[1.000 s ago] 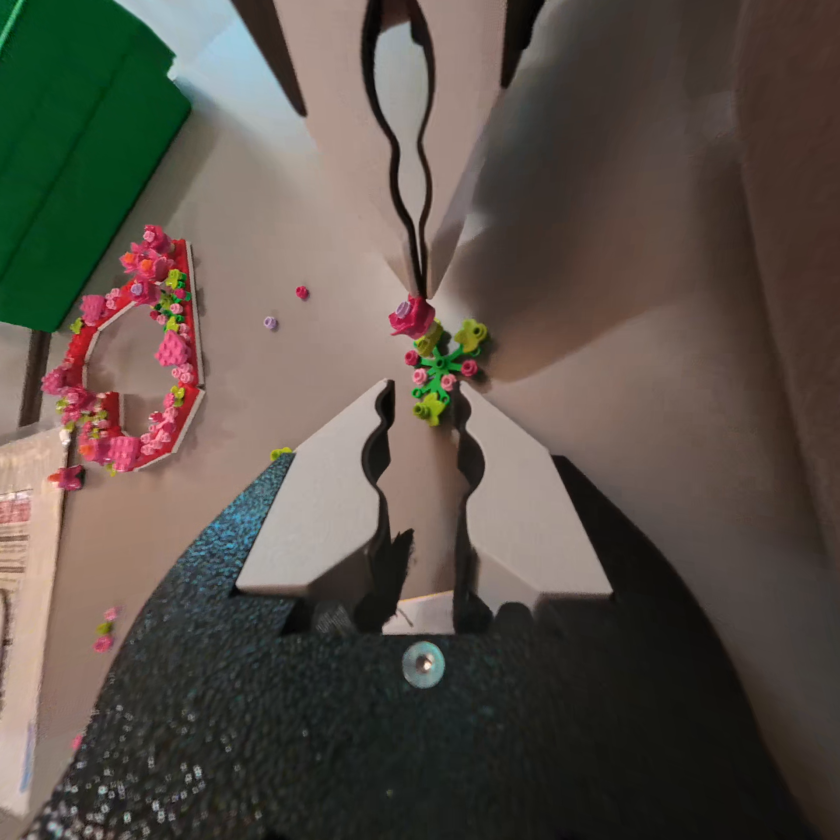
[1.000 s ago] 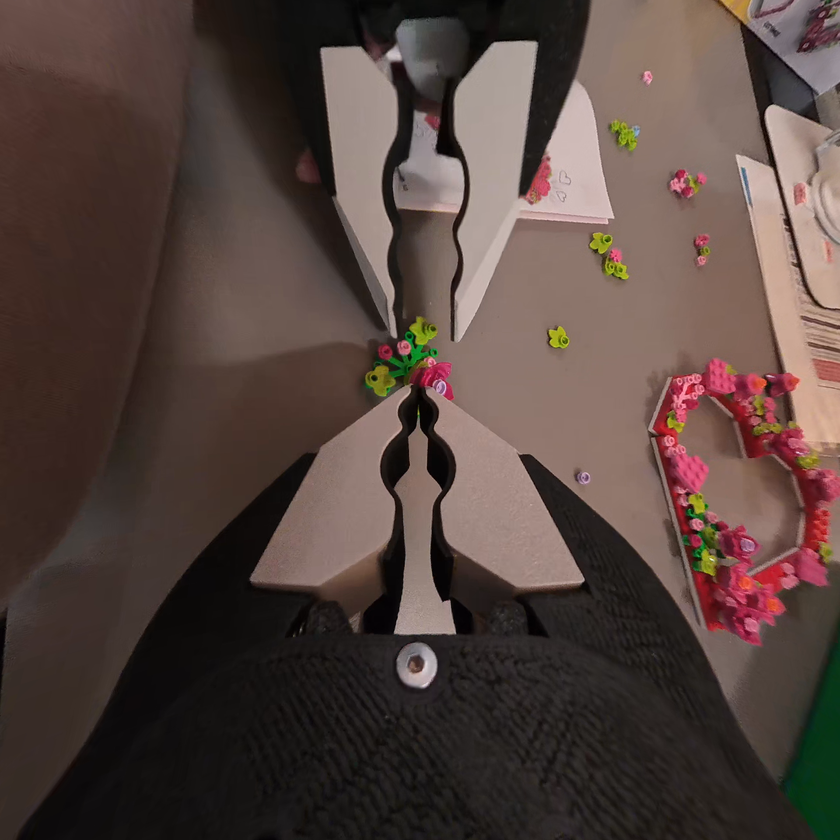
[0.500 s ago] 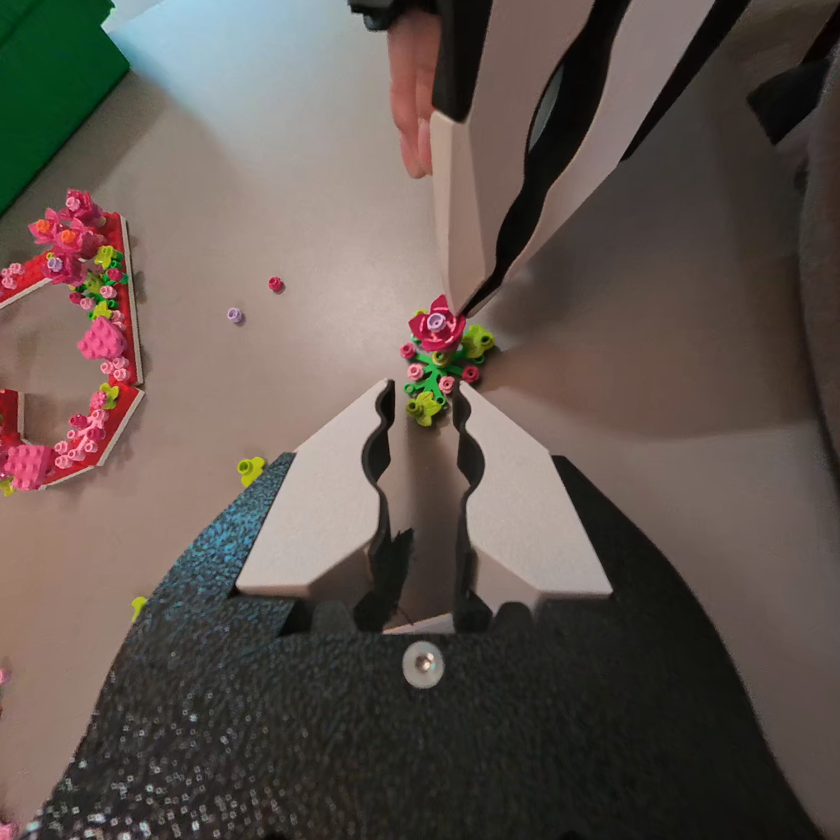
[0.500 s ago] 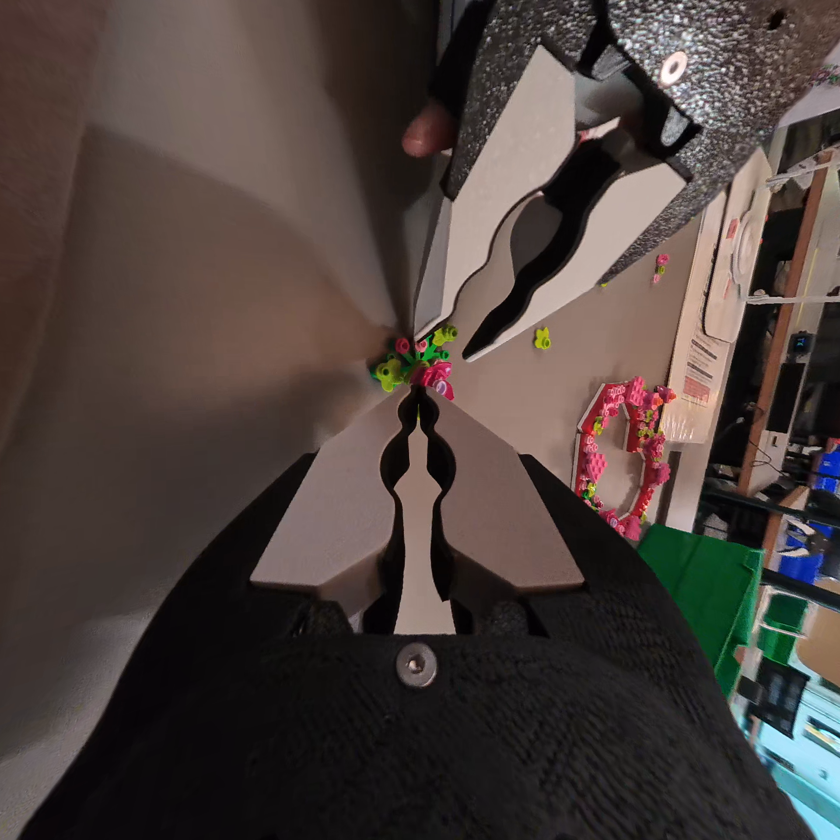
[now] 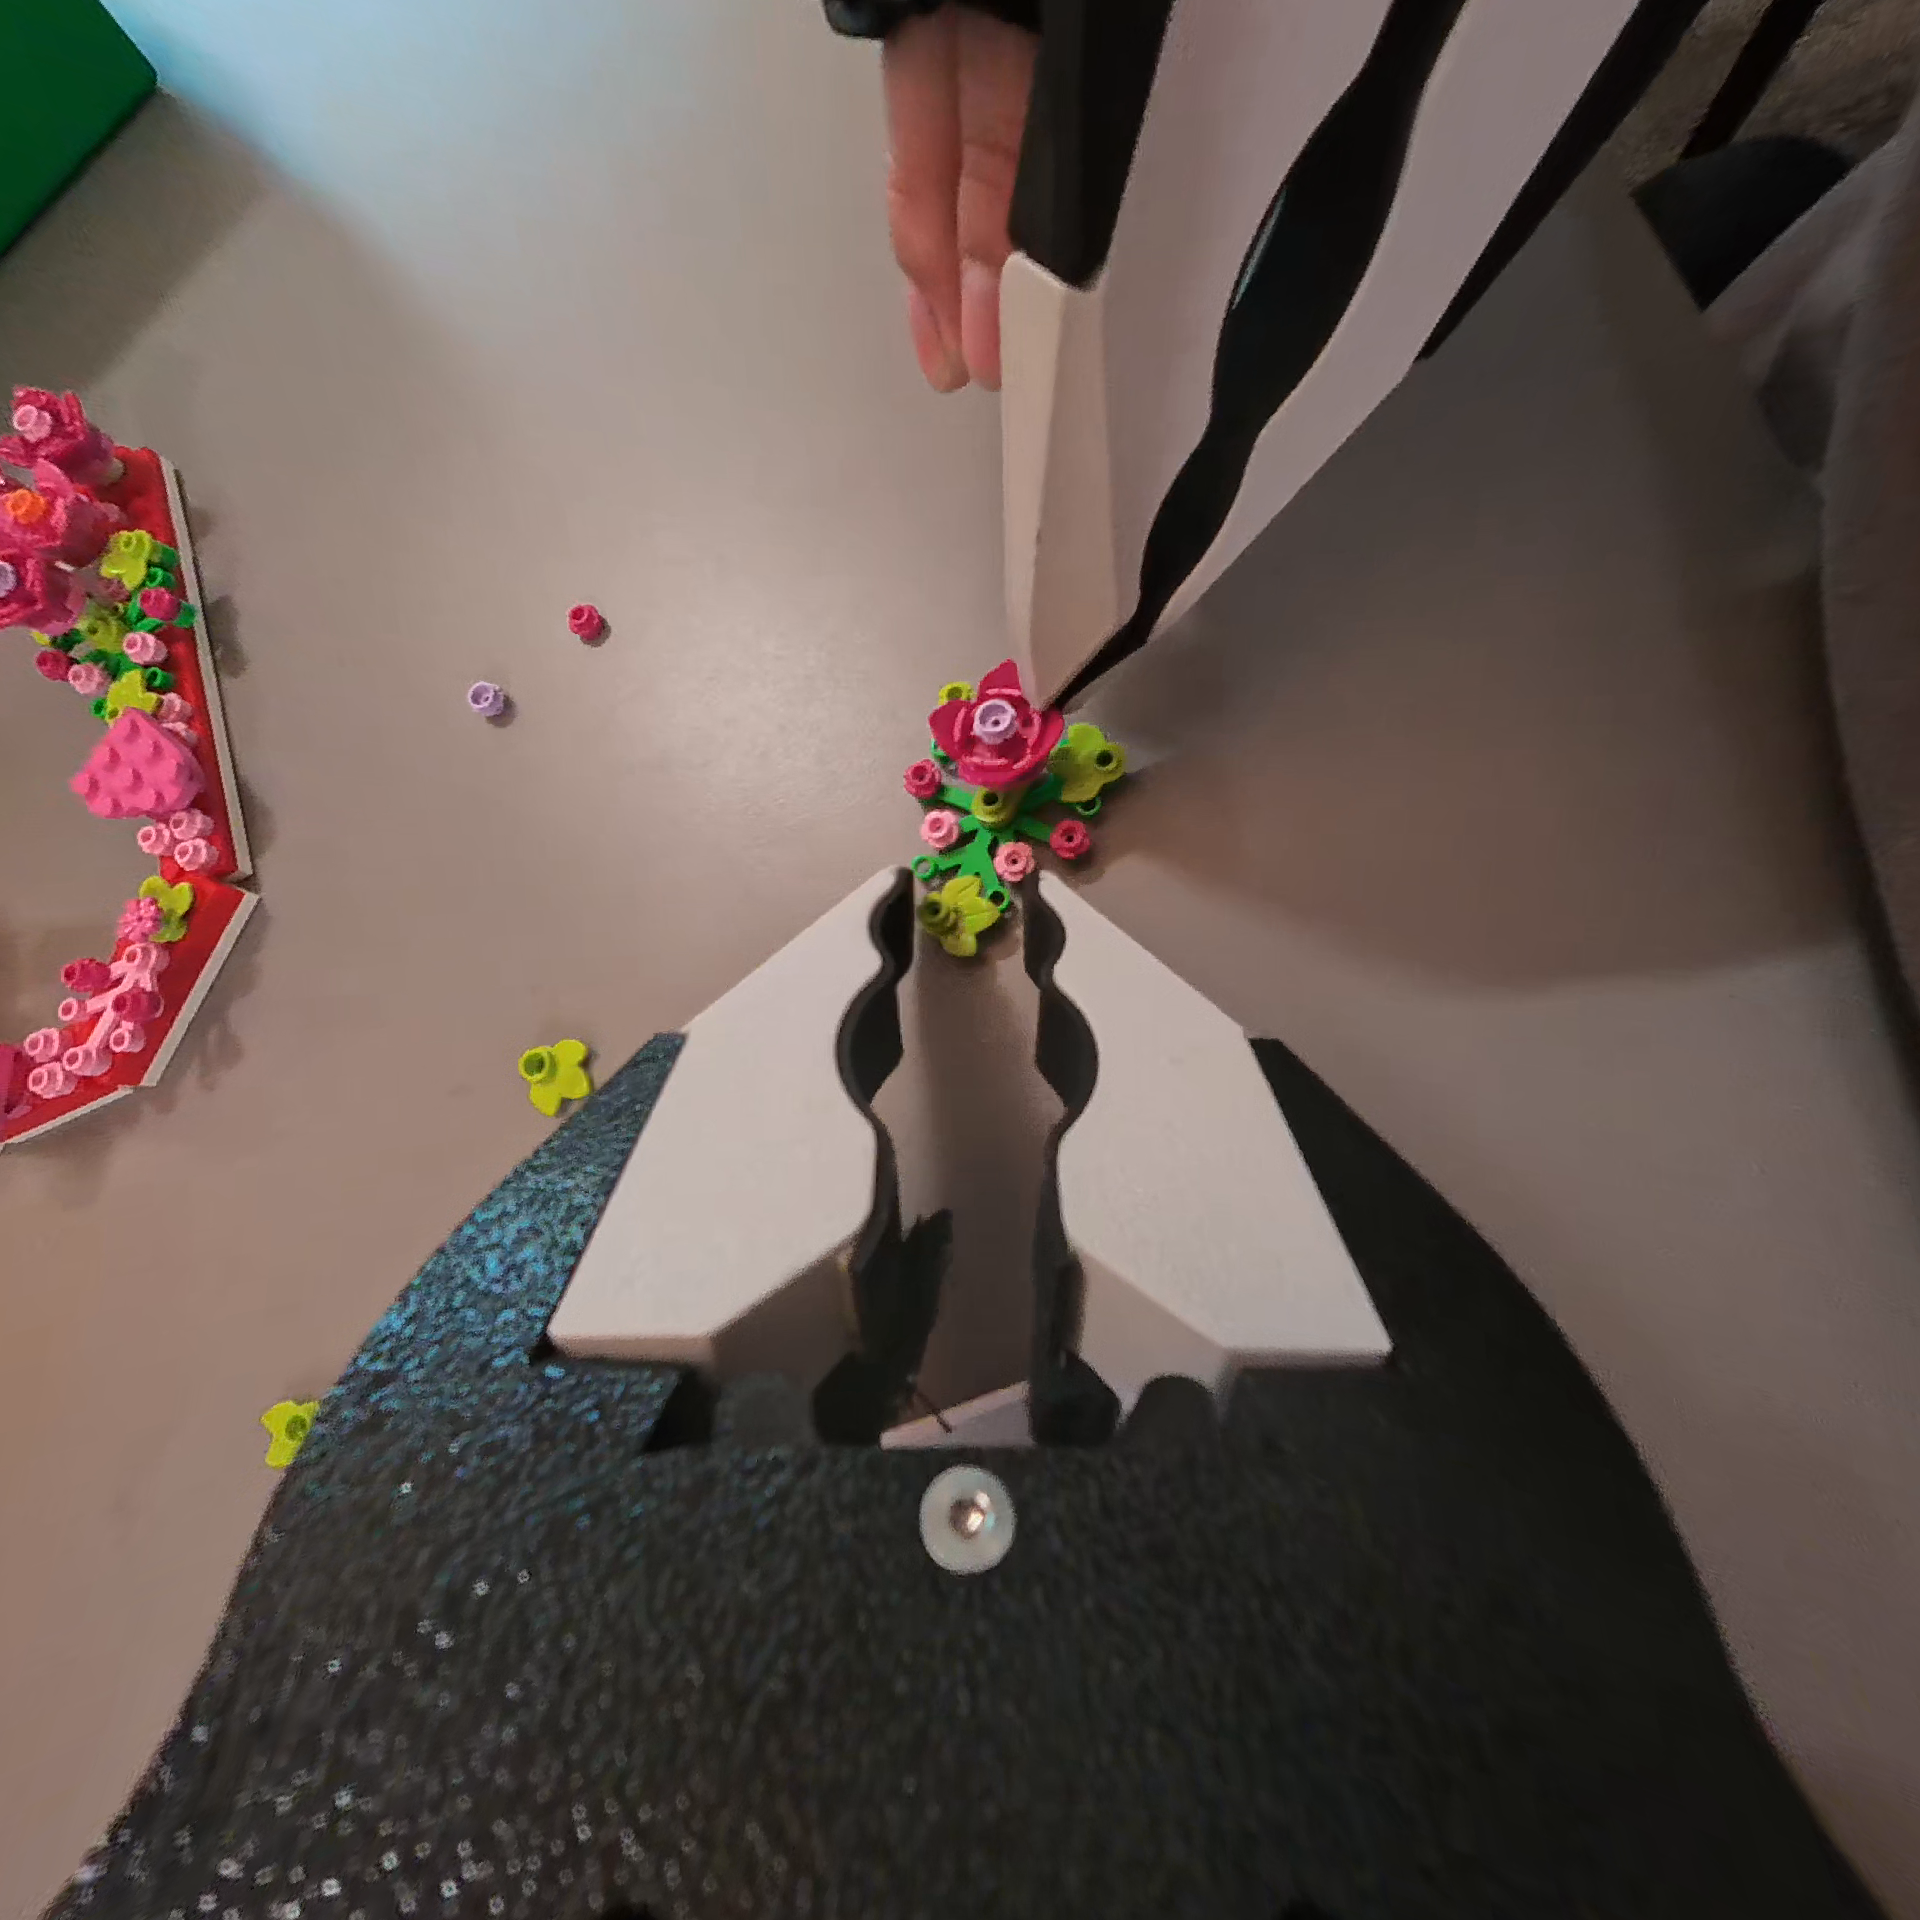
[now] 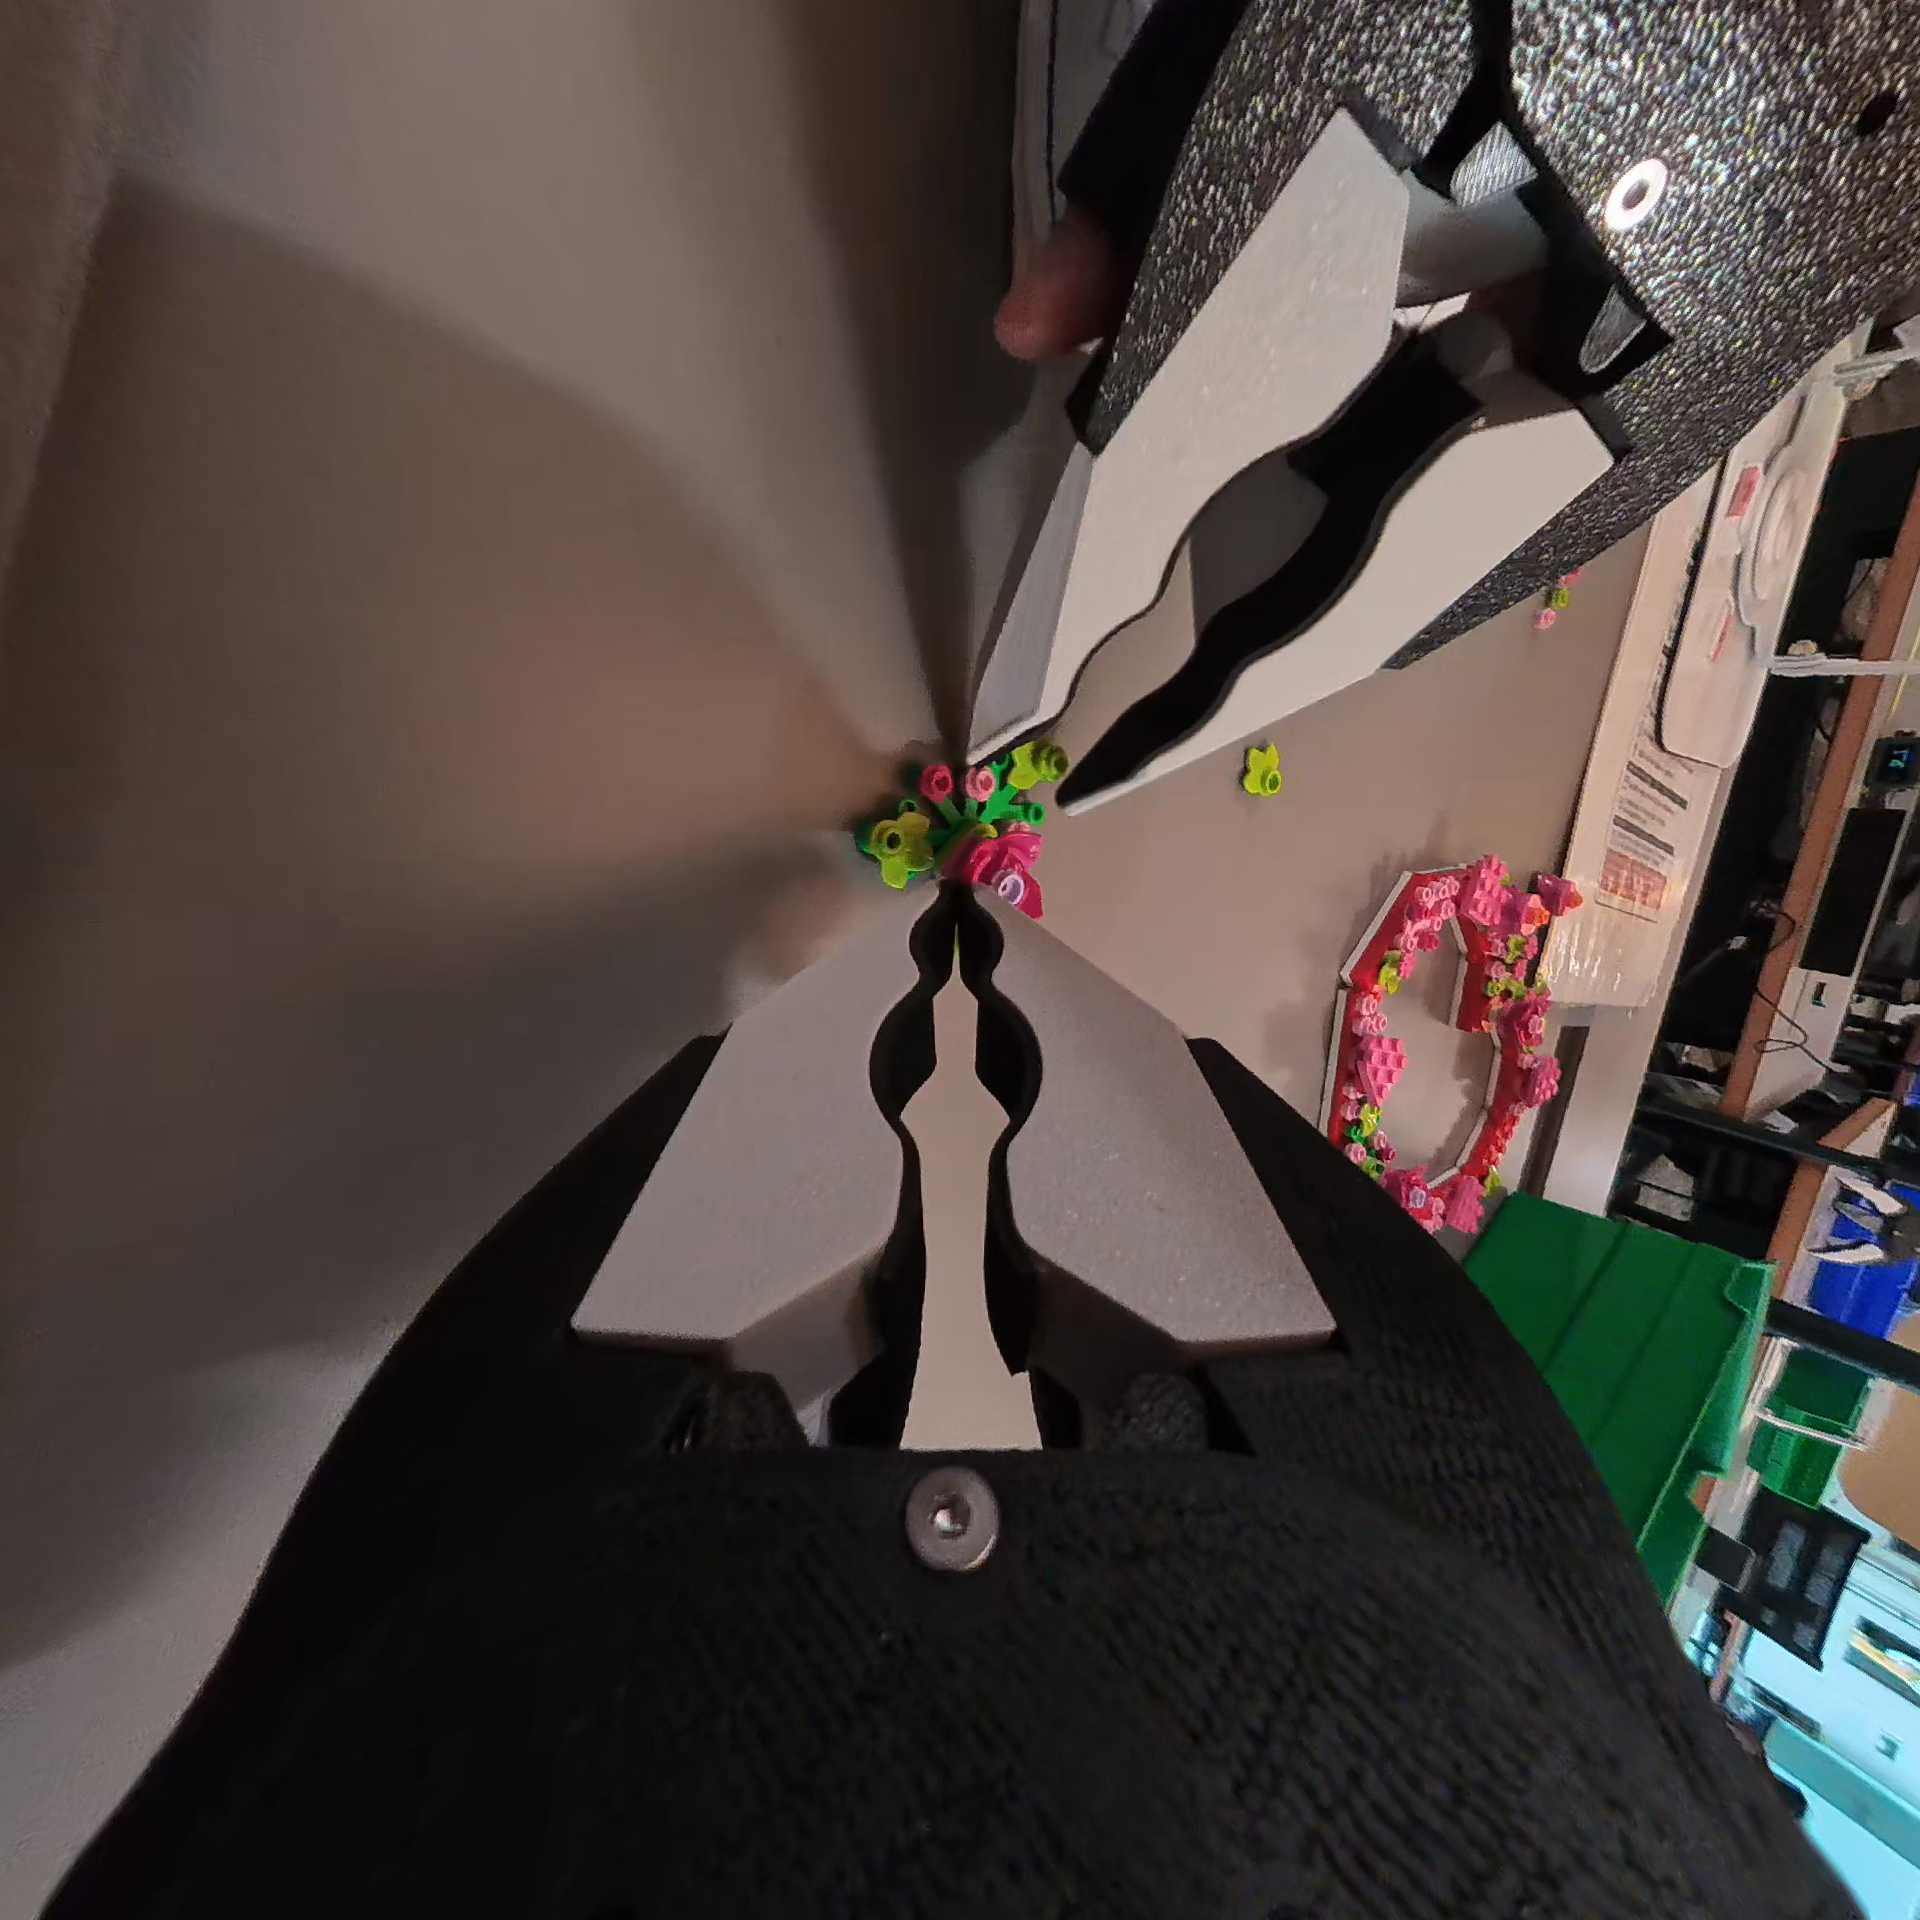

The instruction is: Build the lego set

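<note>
A small flower cluster (image 5: 987, 810) lies on the grey table: a green stem with pink studs, lime leaves and a magenta rose (image 5: 992, 732). My left gripper (image 5: 971, 899) is open, its tips on either side of the cluster's near lime leaf. My right gripper (image 5: 1060, 694) comes down from the upper right, shut, with its tips at the rose's edge. In the right wrist view my right gripper (image 6: 956, 909) is shut with a green sliver of the cluster (image 6: 956, 831) between its tips. The open left gripper (image 6: 1023, 774) is on the far side.
A red heart-shaped frame covered in pink flowers (image 5: 182, 935) (image 6: 1455, 1039) lies to the side. Loose studs (image 5: 585, 620) (image 5: 485, 698) and lime leaves (image 5: 554, 1073) (image 6: 1262, 771) are scattered about. A green box (image 6: 1621, 1351) and papers (image 6: 1652, 810) lie beyond the frame. A person's fingers (image 5: 945, 208) hold the right gripper. The tips of both grippers are at nearly the same place.
My right gripper has tilted over to one side while staying shut at the rose. The left gripper has closed in a little on the cluster and is still open.
</note>
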